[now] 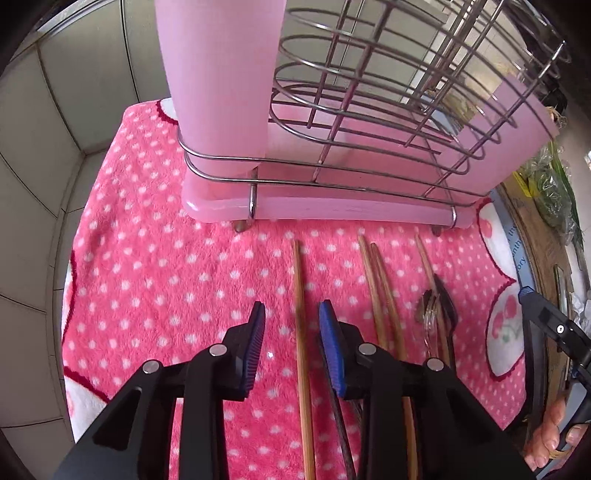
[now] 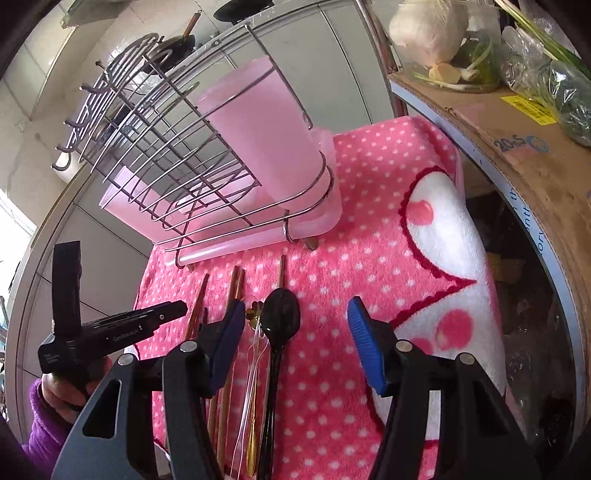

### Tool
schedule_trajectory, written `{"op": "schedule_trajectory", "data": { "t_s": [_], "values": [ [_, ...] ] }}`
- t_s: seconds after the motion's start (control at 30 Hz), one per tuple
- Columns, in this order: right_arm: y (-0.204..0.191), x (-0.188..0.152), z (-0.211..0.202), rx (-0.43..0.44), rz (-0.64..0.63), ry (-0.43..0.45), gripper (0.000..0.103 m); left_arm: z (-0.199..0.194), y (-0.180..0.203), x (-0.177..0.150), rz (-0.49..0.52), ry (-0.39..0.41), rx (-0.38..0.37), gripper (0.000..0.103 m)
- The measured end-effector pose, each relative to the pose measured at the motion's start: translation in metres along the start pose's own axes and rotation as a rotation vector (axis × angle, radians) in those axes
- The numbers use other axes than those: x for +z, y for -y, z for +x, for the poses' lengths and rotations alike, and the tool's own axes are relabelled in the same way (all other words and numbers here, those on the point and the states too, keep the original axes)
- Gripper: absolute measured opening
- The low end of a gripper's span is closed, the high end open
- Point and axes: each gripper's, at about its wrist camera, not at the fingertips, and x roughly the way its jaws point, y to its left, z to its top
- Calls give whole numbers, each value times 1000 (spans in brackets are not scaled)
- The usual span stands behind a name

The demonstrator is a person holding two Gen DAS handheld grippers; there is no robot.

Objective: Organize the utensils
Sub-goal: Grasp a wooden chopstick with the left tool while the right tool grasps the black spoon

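Note:
A wire utensil rack [image 1: 369, 122] with pink plastic cups [image 1: 218, 74] stands on a pink dotted towel [image 1: 166, 266]; it also shows in the right wrist view [image 2: 207, 162]. Several wooden chopsticks [image 1: 301, 325] and a black spoon [image 2: 279, 321] lie in front of it, beside a clear gold-tipped utensil [image 2: 253, 369]. My left gripper [image 1: 291, 321] is open, its fingers on either side of one chopstick, just above it. My right gripper [image 2: 295, 317] is open and empty, over the black spoon.
A cardboard box [image 2: 517, 147] with bagged vegetables [image 2: 428, 33] stands to the right of the towel. Tiled wall [image 1: 55, 147] lies to the left and behind. The towel's white patterned edge [image 2: 443, 258] hangs over at the right.

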Motion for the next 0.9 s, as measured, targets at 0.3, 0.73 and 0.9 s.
{"op": "schedule_trajectory", "data": {
  "t_s": [0.3, 0.73, 0.9],
  "values": [
    [-9, 6, 13, 14, -10, -45, 58, 16, -13, 4, -40, -25, -25, 5],
    [-44, -7, 71, -150, -165, -165, 29, -7, -64, -9, -93, -29, -13, 5],
    [-25, -1, 57, -67, -86, -141, 13, -6, -73, -13, -93, -43, -31, 5]
  ]
}}
